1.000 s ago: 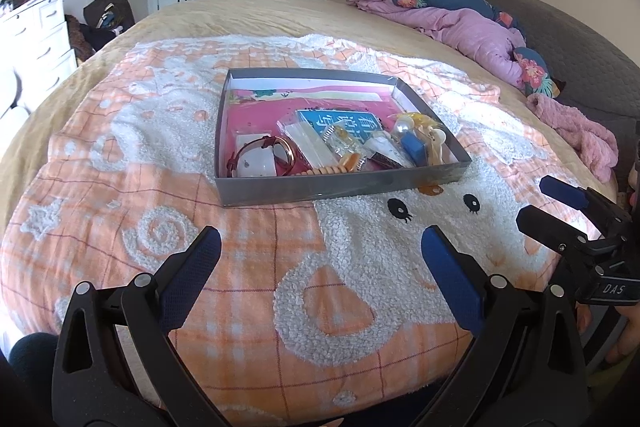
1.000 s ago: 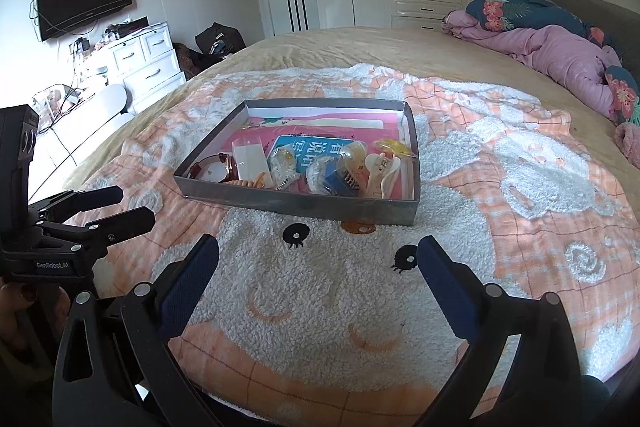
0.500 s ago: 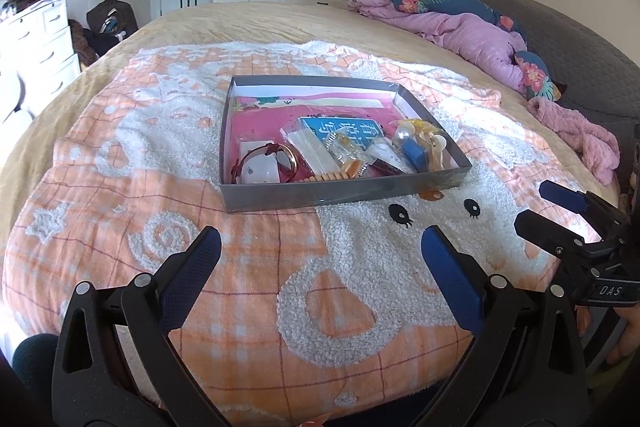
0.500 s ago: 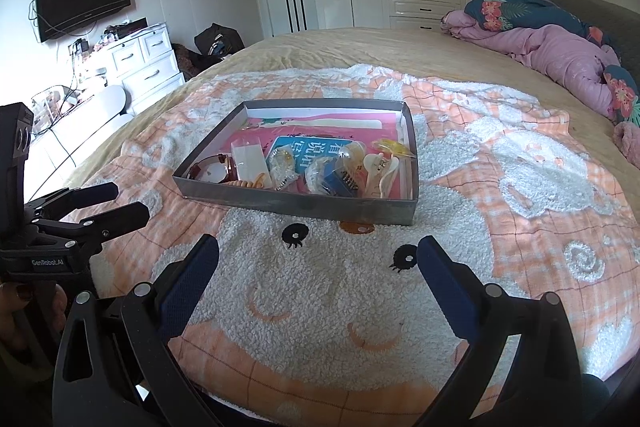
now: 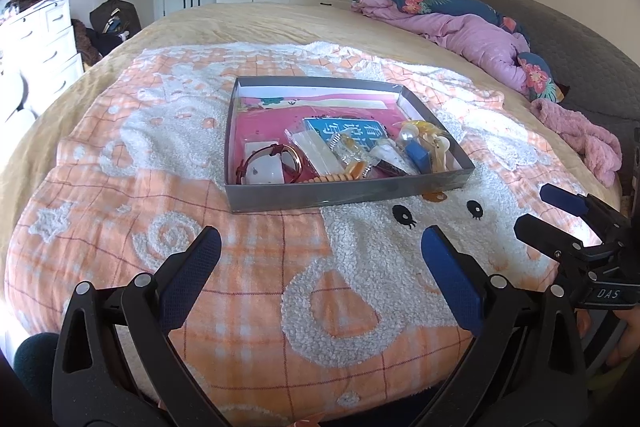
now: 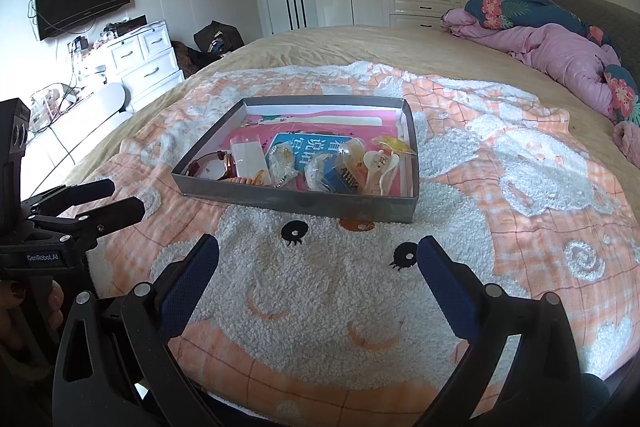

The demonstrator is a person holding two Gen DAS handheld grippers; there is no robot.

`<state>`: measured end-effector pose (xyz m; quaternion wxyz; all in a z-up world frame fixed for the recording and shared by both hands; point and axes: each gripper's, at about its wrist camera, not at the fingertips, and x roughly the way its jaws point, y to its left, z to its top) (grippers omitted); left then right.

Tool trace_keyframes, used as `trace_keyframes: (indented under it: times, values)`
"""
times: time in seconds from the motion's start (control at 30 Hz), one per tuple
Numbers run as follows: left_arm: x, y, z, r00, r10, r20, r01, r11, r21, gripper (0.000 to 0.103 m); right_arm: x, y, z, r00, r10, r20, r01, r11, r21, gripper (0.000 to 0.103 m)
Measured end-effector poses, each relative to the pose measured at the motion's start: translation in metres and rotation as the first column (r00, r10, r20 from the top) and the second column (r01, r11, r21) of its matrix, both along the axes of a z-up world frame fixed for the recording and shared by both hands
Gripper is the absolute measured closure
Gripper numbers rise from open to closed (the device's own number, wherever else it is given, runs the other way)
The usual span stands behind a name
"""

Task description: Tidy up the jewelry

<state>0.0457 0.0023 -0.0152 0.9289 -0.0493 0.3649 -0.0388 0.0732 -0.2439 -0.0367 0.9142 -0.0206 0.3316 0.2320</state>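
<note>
A shallow grey box (image 5: 348,197) is being seen lying flat on an orange-and-white blanket (image 5: 160,211) spread over a bed, ahead of both grippers. It is being filled by loose jewelry and packets over a pink lining: a red bangle (image 5: 269,163) is lying at the near left corner, a string of orange beads (image 5: 330,177) is resting against the near wall, clear plastic packets (image 5: 320,151) are being heaped in the middle over a blue printed card (image 5: 346,131), and a blue block (image 5: 419,157) and a cream hair clip (image 6: 378,167) are being kept toward the right side.

The left gripper (image 5: 320,255) is being held with its jaws spread wide and empty, above the blanket and short of the box. The right gripper (image 6: 318,259) is being held likewise, spread and empty, over the embroidered face on the blanket.

Compared with a second ago, the box is being shown slightly nearer and more centred in the left view, while its contents are being left undisturbed; both grippers are being kept just as wide.

A pink quilt (image 6: 560,55) is being seen bunched at the bed's far right.
</note>
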Motion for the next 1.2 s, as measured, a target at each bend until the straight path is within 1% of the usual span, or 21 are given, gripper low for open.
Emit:
trace_keyframes:
  times: [0.33,0.4,0.53,0.63,0.77,0.87,0.93,1.0,1.07,1.13,1.2]
  values:
    - [0.000,-0.002,0.001,1.000,0.004,0.016,-0.004,1.000,-0.003,0.009,0.000,0.001,-0.001,1.000,0.000,-0.003,0.000,1.000,-0.003,0.004]
    - [0.001,-0.003,0.001,1.000,0.005,0.010,-0.005,1.000,0.005,0.009,0.000,0.001,-0.002,1.000,0.000,-0.004,0.000,1.000,-0.005,0.004]
    - [0.002,-0.002,-0.003,1.000,0.016,-0.010,-0.016,1.000,-0.004,0.009,0.001,0.002,-0.004,1.000,0.000,-0.008,0.000,1.000,-0.007,0.004]
    - [0.004,0.001,-0.004,0.999,0.043,-0.018,-0.043,0.999,0.003,0.009,0.004,0.002,-0.007,1.000,0.001,-0.016,-0.001,1.000,-0.012,0.004]
    - [0.011,0.009,-0.008,0.995,0.086,-0.047,-0.087,0.996,-0.009,0.009,0.013,0.001,-0.010,0.999,-0.010,-0.033,0.009,1.000,-0.014,0.004]
    - [0.021,0.021,-0.012,0.989,0.131,-0.072,-0.131,0.991,-0.004,0.009,0.027,-0.004,-0.013,0.998,-0.026,-0.056,0.026,1.000,-0.002,0.004]
    - [0.031,0.034,-0.012,0.984,0.161,-0.079,-0.162,0.987,0.002,0.009,0.043,-0.011,-0.016,0.995,-0.048,-0.085,0.049,0.999,0.014,0.004]
    - [0.050,0.058,-0.011,0.974,0.212,-0.082,-0.211,0.977,0.018,0.009,0.061,-0.019,-0.017,0.993,-0.074,-0.095,0.076,0.997,0.017,0.004]
    - [0.077,0.086,-0.015,0.953,0.278,-0.122,-0.276,0.961,0.036,0.009,0.085,-0.029,-0.019,0.991,-0.103,-0.091,0.104,0.995,0.003,0.004]
    - [0.108,0.117,-0.023,0.935,0.321,-0.150,-0.317,0.947,0.050,0.009,0.124,-0.046,-0.024,0.980,-0.170,-0.099,0.168,0.985,-0.029,0.004]
    - [0.145,0.153,-0.034,0.907,0.390,-0.160,-0.381,0.921,0.082,0.009,0.165,-0.068,-0.032,0.964,-0.249,-0.092,0.243,0.967,-0.073,0.004]
